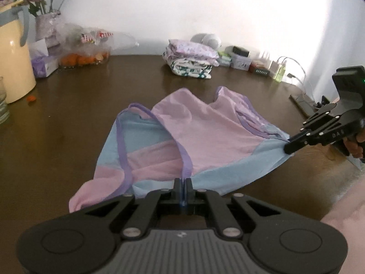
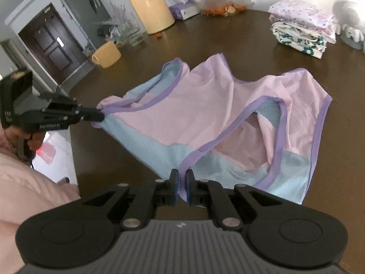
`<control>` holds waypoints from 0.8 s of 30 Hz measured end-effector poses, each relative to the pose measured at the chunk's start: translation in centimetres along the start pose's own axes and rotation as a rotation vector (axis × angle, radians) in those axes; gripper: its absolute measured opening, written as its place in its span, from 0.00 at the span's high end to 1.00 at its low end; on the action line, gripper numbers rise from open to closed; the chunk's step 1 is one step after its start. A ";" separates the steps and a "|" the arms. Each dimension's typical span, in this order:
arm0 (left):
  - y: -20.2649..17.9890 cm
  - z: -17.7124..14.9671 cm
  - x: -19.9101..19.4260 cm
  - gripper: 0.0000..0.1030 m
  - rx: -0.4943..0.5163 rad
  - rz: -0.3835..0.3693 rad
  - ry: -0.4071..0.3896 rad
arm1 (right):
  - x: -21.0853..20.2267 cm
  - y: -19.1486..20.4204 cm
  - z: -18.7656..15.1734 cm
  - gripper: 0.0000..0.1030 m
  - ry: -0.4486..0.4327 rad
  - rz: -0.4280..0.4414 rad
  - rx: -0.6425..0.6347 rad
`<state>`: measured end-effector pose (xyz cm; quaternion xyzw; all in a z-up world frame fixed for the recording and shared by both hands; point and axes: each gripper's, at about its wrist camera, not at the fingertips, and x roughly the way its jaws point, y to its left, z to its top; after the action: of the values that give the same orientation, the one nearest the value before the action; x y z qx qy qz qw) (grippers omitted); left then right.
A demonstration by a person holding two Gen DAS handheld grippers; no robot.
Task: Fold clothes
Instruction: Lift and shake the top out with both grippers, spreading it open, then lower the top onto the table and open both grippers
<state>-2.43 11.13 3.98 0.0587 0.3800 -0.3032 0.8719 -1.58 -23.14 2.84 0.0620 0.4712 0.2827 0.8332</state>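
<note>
Left wrist view crops the right gripper [image 1: 288, 147] at the frame edge; both it and the left gripper [image 1: 183, 182] pinch the pink-blue garment [image 1: 205, 127] above the table [image 1: 68, 114]; only the right wrist view shows a door [image 2: 49, 43]

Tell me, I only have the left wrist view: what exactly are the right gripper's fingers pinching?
Observer: The right gripper is shut on the purple trim of an armhole of the top.
Operator: Anything past the jug that I can't see?
Observer: A yellow mug, near the edge of the table.
Operator: And beyond the table?
Observer: A dark brown door.
</note>
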 end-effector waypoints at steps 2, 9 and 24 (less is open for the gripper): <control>-0.9 -0.8 -0.9 1.00 0.021 -0.007 -0.009 | -1.0 0.4 -0.6 0.94 -0.023 0.007 0.004; -3.0 -5.2 0.0 1.00 0.041 -0.034 0.091 | 0.2 1.9 -4.5 0.94 0.070 0.006 -0.004; 3.0 -0.3 -0.8 0.49 -0.098 0.222 -0.005 | -3.8 -3.1 -2.6 0.54 -0.168 -0.243 0.163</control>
<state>-1.32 14.07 3.98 0.0570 0.3832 -0.1859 0.9030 -3.94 -28.16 3.13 0.0954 0.4255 0.1345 0.8898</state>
